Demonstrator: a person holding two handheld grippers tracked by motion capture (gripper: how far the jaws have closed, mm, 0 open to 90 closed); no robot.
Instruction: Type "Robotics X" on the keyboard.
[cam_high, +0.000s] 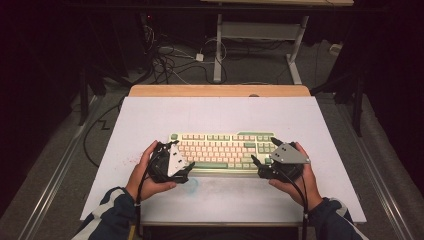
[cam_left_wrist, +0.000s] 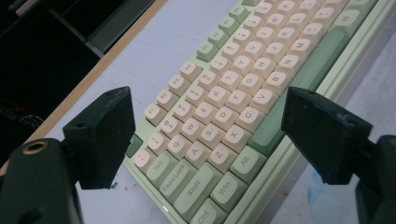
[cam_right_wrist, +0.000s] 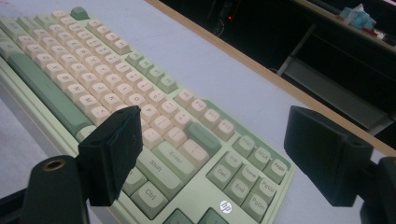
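Left gripper (cam_high: 181, 156): jaws wide, empty, straddling the 9 o'clock end of the keyboard (cam_high: 222, 151), whose corner it hides in the high view. Keyboard: table centre, green-and-cream, legends blurred. Right gripper (cam_high: 263, 156): jaws wide, empty, at the 3 o'clock end. White table (cam_high: 220, 117): bare toward 12 o'clock; dark room beyond.

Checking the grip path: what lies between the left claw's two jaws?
In the left gripper view, the keyboard's left end sits between the open left claw's jaws, around the Tab to Alt keys.
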